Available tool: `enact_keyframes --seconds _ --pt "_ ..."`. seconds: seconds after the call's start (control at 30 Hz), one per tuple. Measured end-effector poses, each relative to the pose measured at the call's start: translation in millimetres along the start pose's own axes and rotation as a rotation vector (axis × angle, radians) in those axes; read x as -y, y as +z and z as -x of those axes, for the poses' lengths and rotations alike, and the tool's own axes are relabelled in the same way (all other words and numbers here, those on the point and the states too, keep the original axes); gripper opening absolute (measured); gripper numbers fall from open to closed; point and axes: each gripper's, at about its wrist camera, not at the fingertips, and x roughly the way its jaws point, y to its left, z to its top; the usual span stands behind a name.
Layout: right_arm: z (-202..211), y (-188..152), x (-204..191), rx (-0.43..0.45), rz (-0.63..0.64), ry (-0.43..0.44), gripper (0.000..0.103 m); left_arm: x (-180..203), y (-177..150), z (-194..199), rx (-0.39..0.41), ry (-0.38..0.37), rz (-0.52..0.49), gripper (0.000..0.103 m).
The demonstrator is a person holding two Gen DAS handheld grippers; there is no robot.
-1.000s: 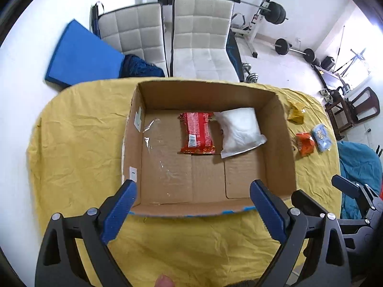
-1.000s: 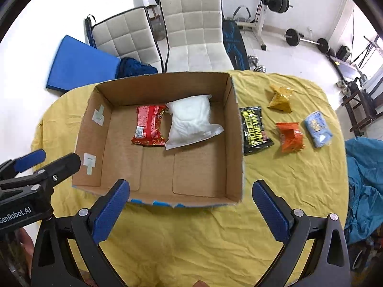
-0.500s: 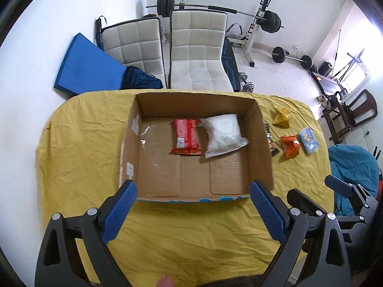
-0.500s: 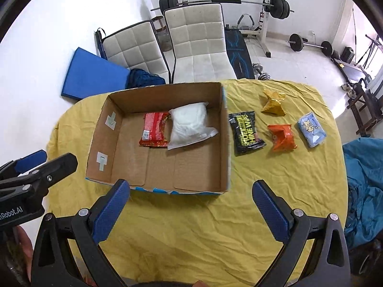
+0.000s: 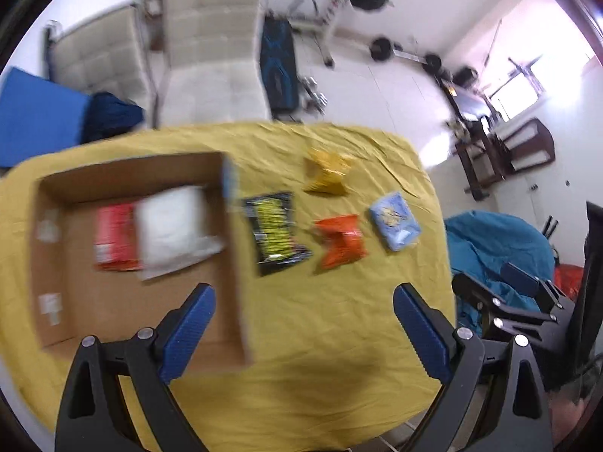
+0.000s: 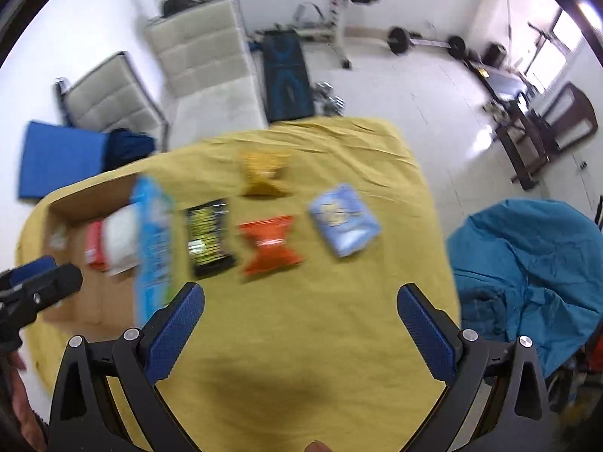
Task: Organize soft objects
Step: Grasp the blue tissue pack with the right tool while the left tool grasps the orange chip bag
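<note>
Both the left gripper (image 5: 303, 322) and the right gripper (image 6: 299, 322) are being held wide open and empty above bare, wrinkled yellow cloth (image 6: 301, 339). A red packet (image 5: 115, 237) and a white pouch (image 5: 175, 226) are being kept inside the cardboard box (image 5: 222, 293). Beside its right wall, a black packet (image 6: 209, 237), orange packet (image 6: 269, 245), yellow packet (image 6: 264, 173) and blue pack (image 6: 343, 218) are being left flat, apart from each other.

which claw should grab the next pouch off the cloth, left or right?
Right, probably. The right claw is open and faces the orange pouch and black pouch head-on. The left claw, also open, sits partly over the box.
</note>
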Motion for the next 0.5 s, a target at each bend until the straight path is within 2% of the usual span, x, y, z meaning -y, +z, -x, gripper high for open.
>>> enact_keyframes --seconds 0.13,0.27,0.3,0.33,0.5 --pt "-67 37 48 -0.087 -0.023 0.005 0.103 32 33 -92 -0.143 0.016 -0.021 0.096" --pt "-141 63 60 -0.161 0.022 -0.014 0.103 47 46 -170 -0.271 0.025 -0.026 0.09" --pt "-155 66 59 -0.176 0.04 -0.016 0.103 48 44 -183 -0.293 0.017 -0.019 0.087" --pt "-173 70 56 -0.194 0.07 -0.037 0.102 50 45 -193 -0.311 0.02 -0.012 0.087" --pt "-234 83 49 -0.272 0.175 -0.033 0.102 54 45 -243 -0.386 0.011 0.024 0.087"
